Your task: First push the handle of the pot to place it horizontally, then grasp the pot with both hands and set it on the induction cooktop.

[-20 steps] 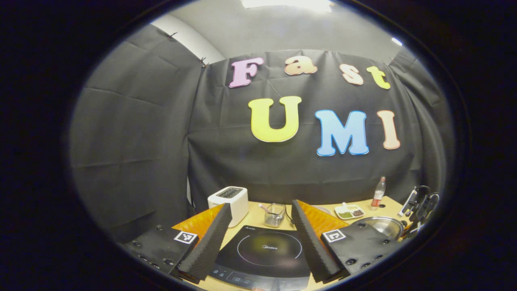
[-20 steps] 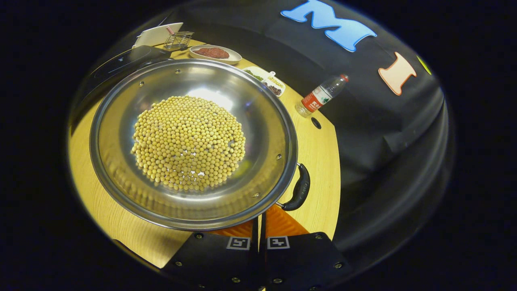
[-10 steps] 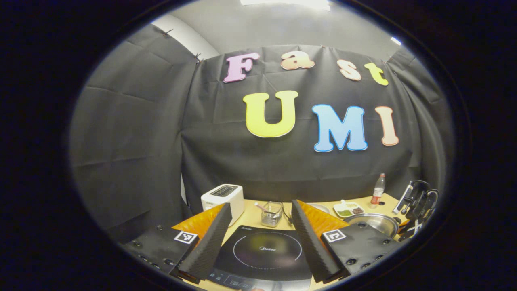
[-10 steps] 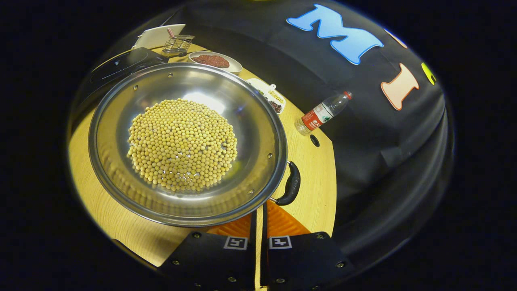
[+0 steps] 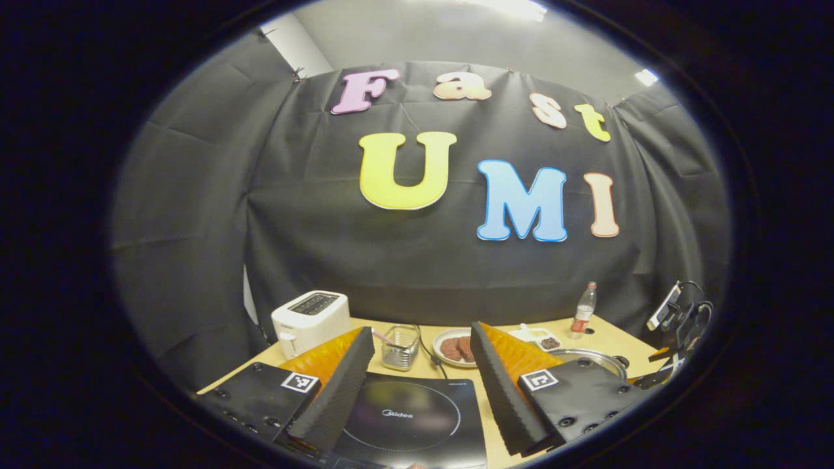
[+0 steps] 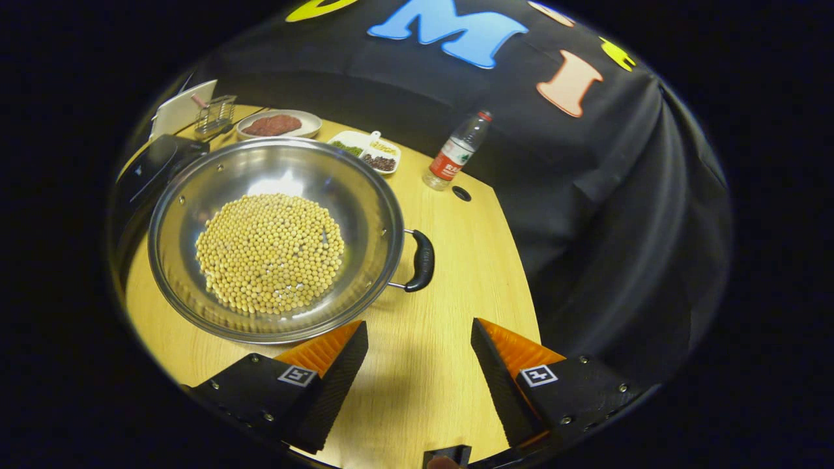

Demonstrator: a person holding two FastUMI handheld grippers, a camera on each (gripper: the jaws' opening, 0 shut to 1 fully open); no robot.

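Wooden table (image 6: pixel 456 260) carries pot (image 6: pixel 273 234), black-draped booth.

Left gripper (image 5: pixel 417 384) — fingers apart — above cooktop (image 5: pixel 410 423)

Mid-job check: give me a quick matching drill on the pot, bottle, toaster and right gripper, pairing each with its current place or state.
Things:
1. pot
2. bottle
3. toaster
4. right gripper

Places or states:
A. upright near the booth wall, beyond the pot's black handle
B. open, holding nothing
C. on the wooden table, filled with yellow beans
D. at the table's far corner, beyond the induction cooktop

Pairs: 1-C, 2-A, 3-D, 4-B
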